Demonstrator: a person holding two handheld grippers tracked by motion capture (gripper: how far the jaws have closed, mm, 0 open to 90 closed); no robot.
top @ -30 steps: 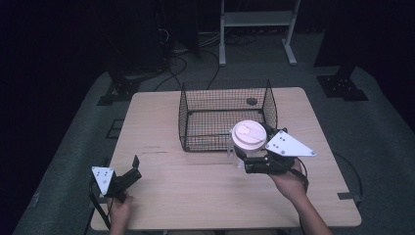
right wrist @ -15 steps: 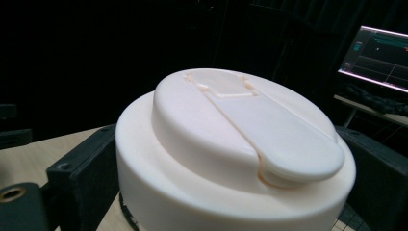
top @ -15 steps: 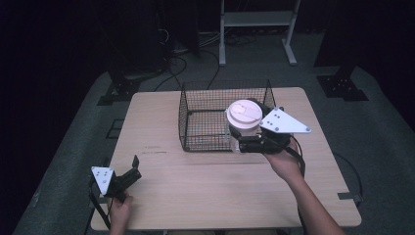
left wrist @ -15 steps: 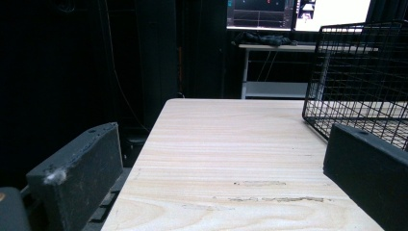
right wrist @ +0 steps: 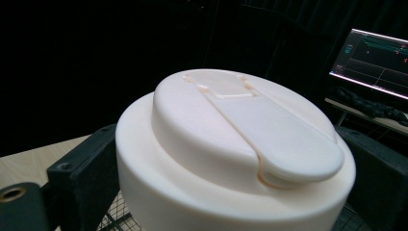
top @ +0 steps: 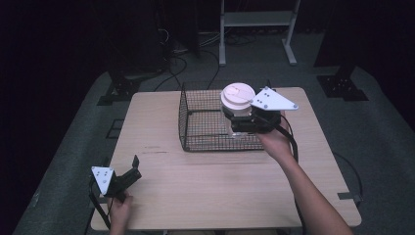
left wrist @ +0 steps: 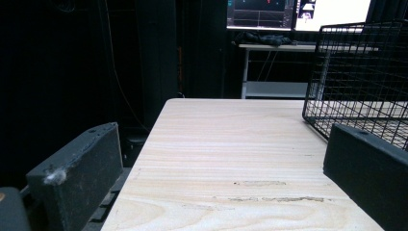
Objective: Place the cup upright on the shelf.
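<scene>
A white lidded cup [top: 237,103] hangs over the right half of a black wire basket [top: 195,129], with my right gripper [top: 243,120] shut on its body below the lid. In the right gripper view the cup's lid [right wrist: 240,130] sits close between the two black jaws, with basket mesh [right wrist: 115,219] showing underneath. My left gripper [top: 133,169] rests near the table's front left corner, open with nothing between its fingers. In the left gripper view the jaws stand wide apart over bare wood, and the wire basket [left wrist: 361,77] stands ahead to the right.
The wooden table [top: 161,117] has bare wood left of and in front of the basket. Beyond its far edge are a metal stand [top: 257,29], cables on the dark floor, and lit monitors [left wrist: 298,12] on a desk.
My right gripper has carried the cup up and away from the basket's front right corner to above its right half. The left gripper has stayed still.
</scene>
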